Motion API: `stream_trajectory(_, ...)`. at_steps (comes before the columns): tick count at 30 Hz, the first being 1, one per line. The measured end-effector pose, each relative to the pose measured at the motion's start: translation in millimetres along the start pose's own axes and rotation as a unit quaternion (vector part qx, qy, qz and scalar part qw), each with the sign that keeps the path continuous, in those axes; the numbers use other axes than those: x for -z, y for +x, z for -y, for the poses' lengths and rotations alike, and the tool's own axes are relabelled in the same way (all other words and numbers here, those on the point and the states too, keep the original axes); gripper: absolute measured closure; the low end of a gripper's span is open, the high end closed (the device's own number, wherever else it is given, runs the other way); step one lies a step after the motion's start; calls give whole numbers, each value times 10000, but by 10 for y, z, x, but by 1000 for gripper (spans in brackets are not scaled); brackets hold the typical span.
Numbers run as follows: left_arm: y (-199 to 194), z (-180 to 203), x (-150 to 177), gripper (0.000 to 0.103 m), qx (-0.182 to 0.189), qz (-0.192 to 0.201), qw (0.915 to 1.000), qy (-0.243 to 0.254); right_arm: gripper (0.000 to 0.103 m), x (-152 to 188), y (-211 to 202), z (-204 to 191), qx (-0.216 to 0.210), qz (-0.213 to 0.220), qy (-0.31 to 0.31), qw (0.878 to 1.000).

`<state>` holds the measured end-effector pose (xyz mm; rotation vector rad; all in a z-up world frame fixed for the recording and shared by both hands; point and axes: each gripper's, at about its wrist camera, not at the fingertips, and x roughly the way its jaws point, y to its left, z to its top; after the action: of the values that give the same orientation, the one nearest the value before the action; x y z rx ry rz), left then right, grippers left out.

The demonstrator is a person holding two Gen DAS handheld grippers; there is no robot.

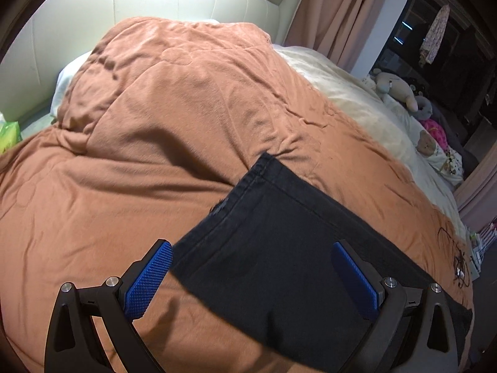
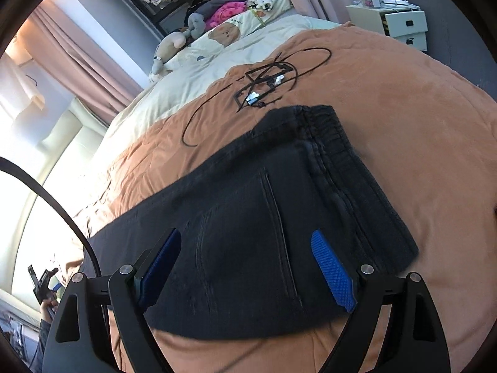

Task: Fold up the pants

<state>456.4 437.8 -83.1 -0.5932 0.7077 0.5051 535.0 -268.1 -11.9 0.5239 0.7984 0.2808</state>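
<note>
You've got a big bed w/ an orange-brown comforter (image 1: 161,130) covering most of it; it's rumpled and heaps up toward the pale padded headboard (image 1: 174,3). A cream blanket (image 1: 351,99) runs along the comforter's far edge, by the pinkish curtains (image 1: 338,9).

The pants (image 2: 248,217), dark denim, lie flat on the comforter, already doubled lengthwise. Through your right cam the elastic waistband end sits at right and a back pocket faces up. Through your left cam the hem end (image 1: 264,168) points up the bed, w/ a small frayed spot on its left edge.

Both grippers hang above the pants, not touching them. Your left gripper (image 1: 251,276) has its jaws spread wide, nothing between the blue pads (image 1: 149,279); the left pad is over bare comforter, the right pad over denim. Your right gripper (image 2: 245,267) is also spread wide, empty, both pads over the pocket area.

Other stuff nearby: a tangle of black cable (image 2: 267,84) w/ small white plugs lies on the comforter just beyond the waistband, close to but apart from the denim. Plush toys (image 2: 180,43) and a pink bundle (image 2: 226,11) sit on the cream blanket's far side, well apart from the pants. A white nightstand (image 2: 400,28) w/ drawers stands past the bed's corner. A green packet (image 1: 9,133) peeks in at left, by the headboard.
</note>
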Motion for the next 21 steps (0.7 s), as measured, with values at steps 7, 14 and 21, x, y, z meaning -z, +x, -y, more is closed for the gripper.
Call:
stream_trajectory(7,-255,-244,347,1,200,-85,9996,-190,18,355,-294,139,63,-26,181,9998)
stream_trajectory(14,-205,-510,651,20,391,-362,9971,-535,18,688,-382,233,41,-43,376,9993)
stream_trajectory(21,11,-622,779,32,456,-534,9941,-824,25,809,-276,397,-52,-134,689,9975)
